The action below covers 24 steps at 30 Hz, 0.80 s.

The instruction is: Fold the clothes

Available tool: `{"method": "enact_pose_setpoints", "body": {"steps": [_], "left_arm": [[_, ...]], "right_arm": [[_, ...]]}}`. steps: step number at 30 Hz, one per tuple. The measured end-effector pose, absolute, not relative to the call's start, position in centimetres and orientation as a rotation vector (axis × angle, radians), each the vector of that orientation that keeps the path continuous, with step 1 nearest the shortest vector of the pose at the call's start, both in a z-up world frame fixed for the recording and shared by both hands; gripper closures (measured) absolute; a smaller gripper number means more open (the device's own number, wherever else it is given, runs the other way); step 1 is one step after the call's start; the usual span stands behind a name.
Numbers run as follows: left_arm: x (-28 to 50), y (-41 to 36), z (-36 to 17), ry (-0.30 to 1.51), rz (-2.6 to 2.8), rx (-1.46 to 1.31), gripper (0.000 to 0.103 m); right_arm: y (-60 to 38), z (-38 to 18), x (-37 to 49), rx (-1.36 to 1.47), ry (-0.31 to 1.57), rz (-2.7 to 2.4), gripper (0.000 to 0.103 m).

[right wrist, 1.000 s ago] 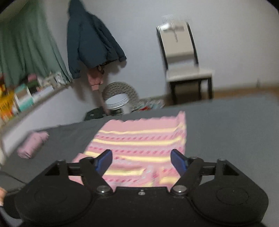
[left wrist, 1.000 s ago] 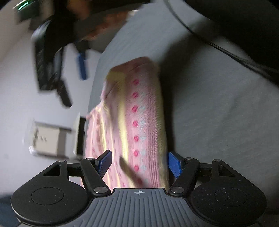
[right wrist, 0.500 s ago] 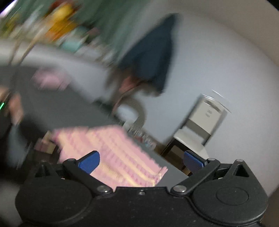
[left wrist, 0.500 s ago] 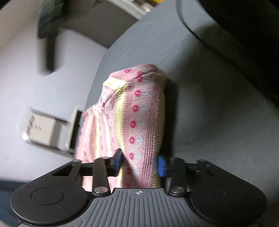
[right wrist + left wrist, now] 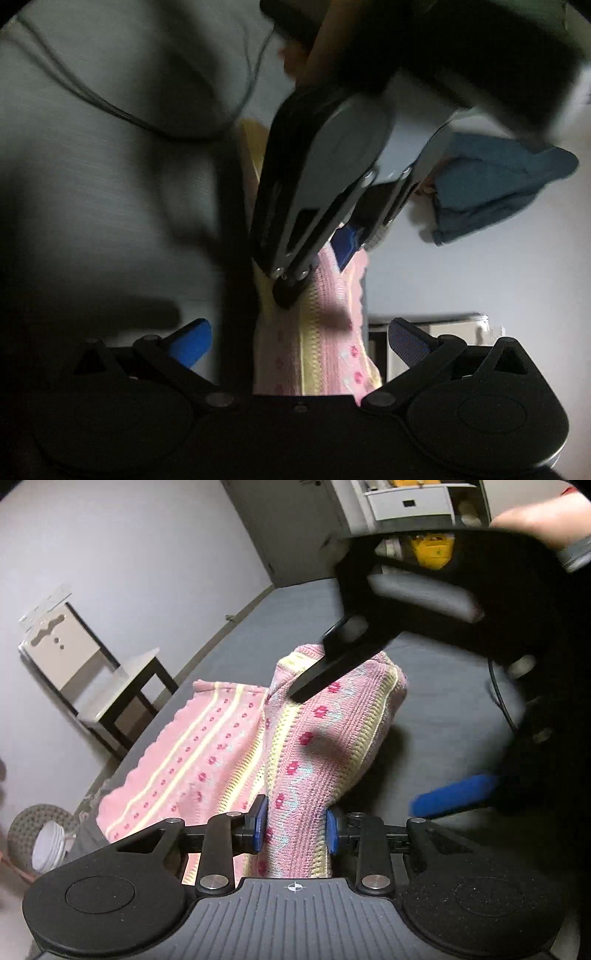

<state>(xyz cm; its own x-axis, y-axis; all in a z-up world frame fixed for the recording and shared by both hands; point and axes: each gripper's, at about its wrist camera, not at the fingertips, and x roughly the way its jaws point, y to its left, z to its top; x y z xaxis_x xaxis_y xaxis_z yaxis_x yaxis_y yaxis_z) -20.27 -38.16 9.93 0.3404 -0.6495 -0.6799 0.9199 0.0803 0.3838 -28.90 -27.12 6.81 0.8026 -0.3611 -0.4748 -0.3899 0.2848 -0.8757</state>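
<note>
A pink knitted garment (image 5: 207, 753) with yellow stripes and red dots lies partly flat on the grey bed (image 5: 280, 627). My left gripper (image 5: 295, 827) is shut on a bunched fold of it, which rises as a hump in front of the blue pads. In the left wrist view, the right tool's black finger (image 5: 332, 664) rests against the top of that hump, and its other blue pad (image 5: 454, 797) is blurred at the right. My right gripper (image 5: 299, 339) stands open, with the lifted garment (image 5: 314, 350) hanging between its spread pads. The left tool's grey body (image 5: 332, 155) fills the view above.
A chair (image 5: 110, 686) stands beside the bed's far edge, and a woven basket with a white tub (image 5: 40, 842) sits on the floor. Shelves (image 5: 406, 502) are behind. A hand (image 5: 535, 517) holds the right tool. A cable (image 5: 110, 107) crosses the bed, and a blue jacket (image 5: 498, 184) hangs on the wall.
My left gripper closed on the garment's fold and raised it off the bed. My right gripper swung away from the flat garment, opened wider and came up against the lifted fold.
</note>
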Motion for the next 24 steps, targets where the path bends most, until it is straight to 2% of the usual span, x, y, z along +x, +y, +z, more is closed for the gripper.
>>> {"method": "enact_pose_setpoints", "body": {"steps": [2,3,4,5,6,7,8,10,12,18,21,23,24], "left_arm": [[-20.4,-38.3,9.6,0.358,-1.243,0.917,0.072],[-20.4,-38.4,9.3,0.348,-1.253,0.934,0.072],[-20.5,-38.8,9.1,0.339,-1.258,0.949,0.071],[-20.5,-39.5,8.9,0.330,-1.260,0.959,0.071],[-20.7,-40.1,8.6,0.311,-1.258,0.969,0.071],[-21.3,-40.6,8.2,0.284,-1.254,0.983,0.068],[-21.7,-40.9,7.8,0.261,-1.250,1.002,0.064],[-22.8,-41.2,6.7,0.182,-1.220,1.072,0.038],[-23.4,-42.1,5.5,0.094,-1.180,1.156,0.029],[-23.3,-43.5,1.6,-0.057,-0.988,1.373,0.029],[-22.2,-44.3,1.5,-0.042,-0.932,1.377,0.029],[-21.2,-44.7,2.2,0.014,-0.949,1.335,0.041],[-20.9,-44.9,2.5,0.038,-0.961,1.319,0.063]], "right_arm": [[-27.4,5.6,-27.6,-1.374,0.674,-0.036,0.001],[-27.6,5.1,-27.2,-1.410,0.679,-0.039,0.005],[-27.9,4.5,-26.9,-1.447,0.687,-0.037,0.024],[-28.1,4.4,-26.5,-1.444,0.713,-0.029,0.037],[-28.2,4.3,-26.2,-1.434,0.741,-0.020,0.047],[-28.3,4.5,-26.0,-1.401,0.759,-0.011,0.050],[-28.2,5.0,-25.9,-1.364,0.769,-0.004,0.052],[-28.2,5.9,-25.7,-1.291,0.787,0.008,0.057],[-28.1,6.6,-25.5,-1.257,0.787,0.003,0.060],[-28.0,8.9,-24.4,-1.095,0.778,-0.039,0.065],[-28.0,9.8,-24.0,-1.053,0.785,-0.039,0.065],[-28.2,10.2,-23.7,-1.033,0.792,-0.035,0.065],[-28.6,10.2,-23.4,-1.021,0.793,-0.033,0.065]]}}
